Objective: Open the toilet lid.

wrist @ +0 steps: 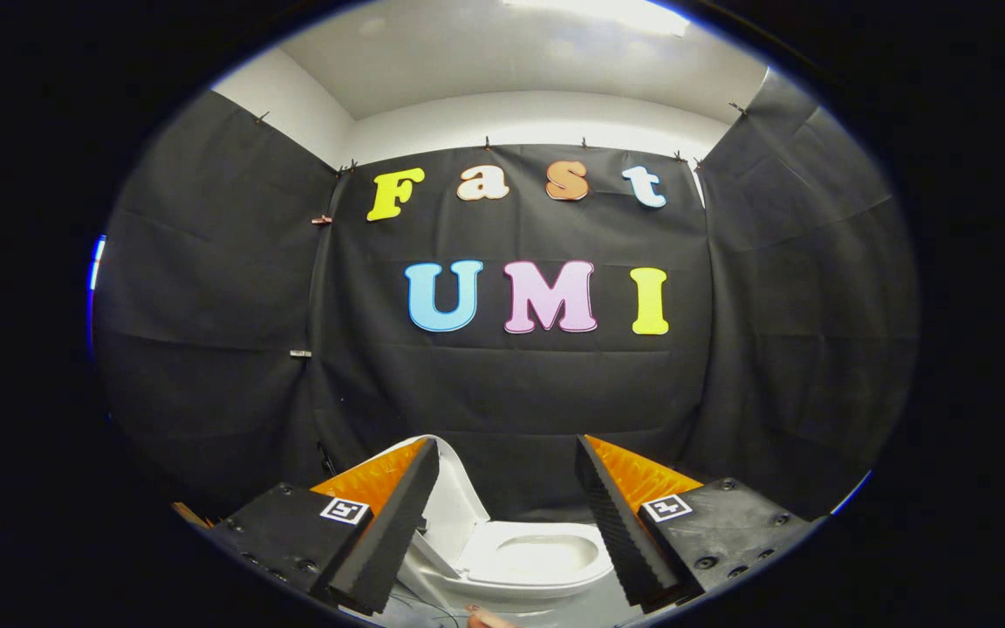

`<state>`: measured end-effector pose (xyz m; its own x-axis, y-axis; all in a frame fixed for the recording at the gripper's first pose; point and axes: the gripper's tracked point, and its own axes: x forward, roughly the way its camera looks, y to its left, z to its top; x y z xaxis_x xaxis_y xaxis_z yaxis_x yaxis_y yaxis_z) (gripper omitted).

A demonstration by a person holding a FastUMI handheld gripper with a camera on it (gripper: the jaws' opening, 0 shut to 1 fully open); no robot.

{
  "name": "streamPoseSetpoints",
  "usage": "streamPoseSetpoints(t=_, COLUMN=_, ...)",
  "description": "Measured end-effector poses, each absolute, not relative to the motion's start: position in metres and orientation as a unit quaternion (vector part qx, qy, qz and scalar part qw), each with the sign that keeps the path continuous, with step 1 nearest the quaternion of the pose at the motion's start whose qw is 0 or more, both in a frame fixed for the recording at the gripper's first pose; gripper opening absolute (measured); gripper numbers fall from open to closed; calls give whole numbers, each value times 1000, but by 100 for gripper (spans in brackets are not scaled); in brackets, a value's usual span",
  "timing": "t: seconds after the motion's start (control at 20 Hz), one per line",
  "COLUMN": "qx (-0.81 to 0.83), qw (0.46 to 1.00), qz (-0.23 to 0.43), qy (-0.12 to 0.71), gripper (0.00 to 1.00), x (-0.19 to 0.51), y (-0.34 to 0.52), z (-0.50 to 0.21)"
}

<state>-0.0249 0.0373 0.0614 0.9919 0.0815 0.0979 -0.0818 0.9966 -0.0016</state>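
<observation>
Gripper view is looking forward over a small white toilet [546, 563] sitting low against the black cloth wall [511, 392]. Gripper [507, 488] is hovering with its fingers spread wide and holding nothing; one finger [398, 523] is showing to one side of the toilet bowl, the other [620, 523] to the opposite side, neither touching the toilet.

Toilet lid [454, 497] is already standing up, tilted back at the side of the bowl, partly hidden behind one finger. Seat ring and the open bowl are lying exposed between the fingers, beyond the fingertips.

Judgement on step: lid appears raised, so the opening itself looks done or nearly done. Gripper seems to be sitting in the release or retreat phase rather than the approach. Cannot tell whether the lid is resting fully against a stop, since its hinge end is hidden.

Next move, as a guess: if the lid is leaning stably, pulling straight back from the toilet while keeping the fingers wide, so neither finger clips the lid edge and tips it down again. If it is still loose, a light push further back on the lid.
</observation>
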Motion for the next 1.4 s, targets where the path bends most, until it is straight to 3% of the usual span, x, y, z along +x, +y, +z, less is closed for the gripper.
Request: streamPoseSetpoints(t=1.4, qx=-5, qw=998, qz=42, qy=-50, gripper=98, x=-24, y=39, z=66)
